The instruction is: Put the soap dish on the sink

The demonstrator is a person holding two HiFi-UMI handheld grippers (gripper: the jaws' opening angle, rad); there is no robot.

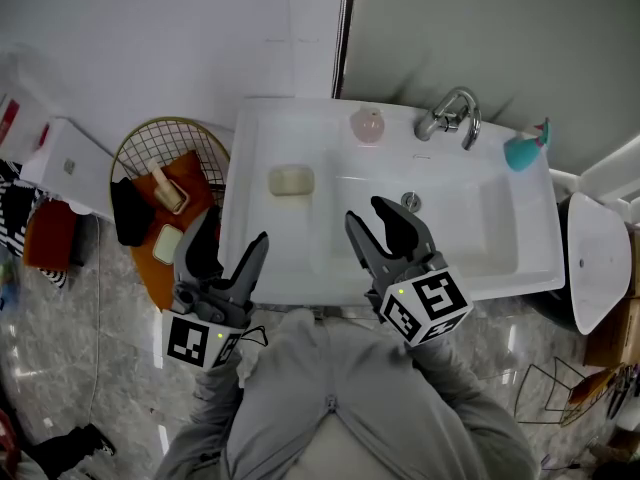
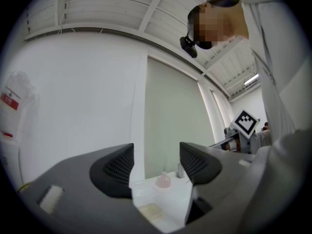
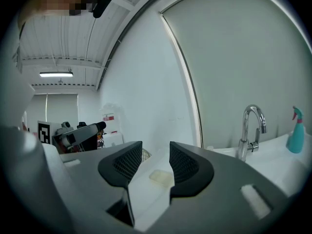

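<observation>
The soap dish, pale yellow and rectangular, lies flat on the left ledge of the white sink. It also shows low between the jaws in the left gripper view and the right gripper view. My left gripper is open and empty over the sink's front left corner, short of the dish. My right gripper hangs open and empty over the front of the basin. Both gripper views show jaws apart, the left gripper and the right gripper holding nothing.
A pink bottle, a chrome faucet and a teal spray bottle stand along the sink's back edge. A round wire basket with an orange cloth and small items sits on the floor at left. A white fixture stands at right.
</observation>
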